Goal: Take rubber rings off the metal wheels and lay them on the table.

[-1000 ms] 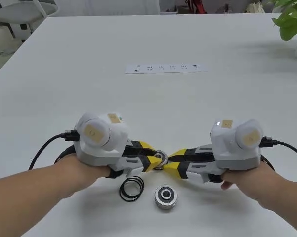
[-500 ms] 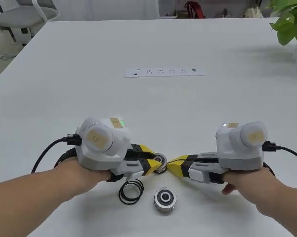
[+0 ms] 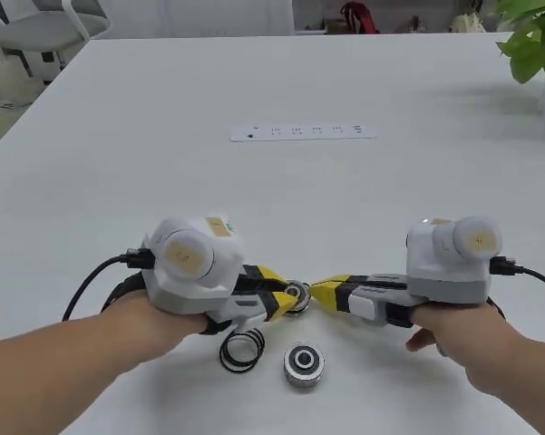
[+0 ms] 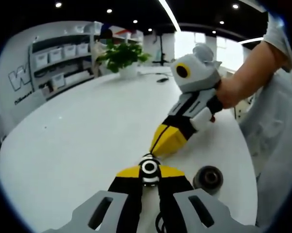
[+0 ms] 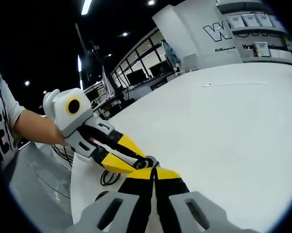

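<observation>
Spanning the foreground, the white table [image 3: 272, 199] carries every item noted. A potted plant [image 3: 533, 36] stands at the far right corner, and a white power strip [image 3: 303, 131] lies toward the middle of the far edge. Close to the near edge, the left gripper [image 3: 286, 297] has its jaws clamped on a small metal wheel [image 3: 296, 294]. The right gripper [image 3: 316, 290] faces it, jaws pressed together and tips just beside that wheel; whether anything is caught between them cannot be told. A second wheel [image 3: 303, 361] sits flat nearer the edge. A pile of black rubber rings [image 3: 242, 348] lies on the table just left of it.
</observation>
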Motion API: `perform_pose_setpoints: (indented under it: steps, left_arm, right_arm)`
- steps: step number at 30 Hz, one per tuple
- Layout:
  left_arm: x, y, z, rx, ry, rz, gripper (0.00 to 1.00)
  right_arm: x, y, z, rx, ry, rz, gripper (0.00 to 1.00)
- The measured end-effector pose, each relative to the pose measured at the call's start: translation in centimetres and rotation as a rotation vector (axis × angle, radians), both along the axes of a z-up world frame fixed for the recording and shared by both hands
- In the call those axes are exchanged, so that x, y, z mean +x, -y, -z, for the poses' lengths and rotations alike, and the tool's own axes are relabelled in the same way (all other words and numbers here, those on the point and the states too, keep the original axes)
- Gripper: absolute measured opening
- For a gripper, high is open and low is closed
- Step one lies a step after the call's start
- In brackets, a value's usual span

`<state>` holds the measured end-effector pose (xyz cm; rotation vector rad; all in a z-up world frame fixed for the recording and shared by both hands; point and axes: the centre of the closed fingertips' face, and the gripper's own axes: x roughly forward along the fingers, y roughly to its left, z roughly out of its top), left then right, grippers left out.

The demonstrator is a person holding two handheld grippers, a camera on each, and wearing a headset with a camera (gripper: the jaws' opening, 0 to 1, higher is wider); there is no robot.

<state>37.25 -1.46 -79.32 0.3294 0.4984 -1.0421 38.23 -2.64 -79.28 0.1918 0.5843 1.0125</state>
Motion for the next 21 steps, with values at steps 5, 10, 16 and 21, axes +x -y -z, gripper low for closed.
perform_pose_setpoints:
  steps: [5, 10, 16, 21]
  left_arm:
    - [0.03, -0.02, 0.03, 0.005, 0.008, -0.004, 0.11]
    - [0.04, -0.03, 0.02, 0.005, 0.015, -0.008, 0.11]
    - [0.06, -0.03, 0.03, 0.001, 0.014, -0.013, 0.11]
    - [0.07, -0.03, 0.01, -0.005, 0.013, -0.011, 0.11]
  right_arm:
    - [-0.1, 0.0, -0.06, -0.001, -0.004, -0.004, 0.0]
    - [-0.36, -0.41, -0.33, -0.005, 0.005, -0.022, 0.0]
    - [-0.41, -0.42, -0.33, -0.009, 0.02, -0.033, 0.0]
    - [-0.6, -0.6, -0.37, -0.025, 0.042, -0.048, 0.0]
